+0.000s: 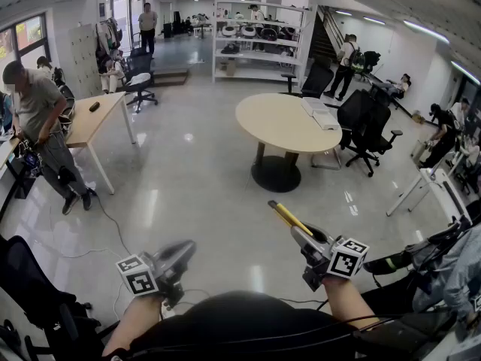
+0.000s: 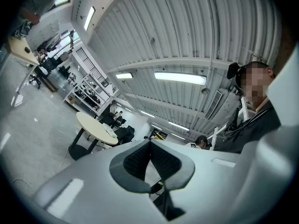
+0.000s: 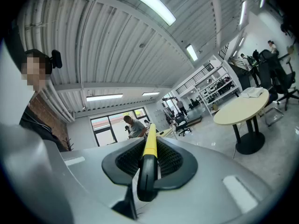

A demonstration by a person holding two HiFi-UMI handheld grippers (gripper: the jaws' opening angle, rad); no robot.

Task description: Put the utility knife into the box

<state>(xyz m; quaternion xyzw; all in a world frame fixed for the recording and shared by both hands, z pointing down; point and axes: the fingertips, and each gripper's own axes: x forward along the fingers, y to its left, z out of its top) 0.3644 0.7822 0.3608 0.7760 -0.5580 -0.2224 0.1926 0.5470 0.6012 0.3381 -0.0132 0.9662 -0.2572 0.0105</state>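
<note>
Right gripper [image 1: 304, 239]: jaws clamped on a yellow-and-black utility knife [image 1: 288, 216]. The knife is held in the air on the person's side of the round cream worktop [image 1: 289, 122], with its yellow end angled toward that worktop. The head view hides its black end between the pads, and the blade cannot be made out.

Left gripper [image 1: 180, 254]: jaws closed together with nothing between them, left of the knife and farther from the worktop.

The right tool [image 1: 299, 234] grips a yellow utility knife [image 1: 284, 214] above the floor [image 1: 203, 179], left tool [image 1: 183, 251] beside it
</note>
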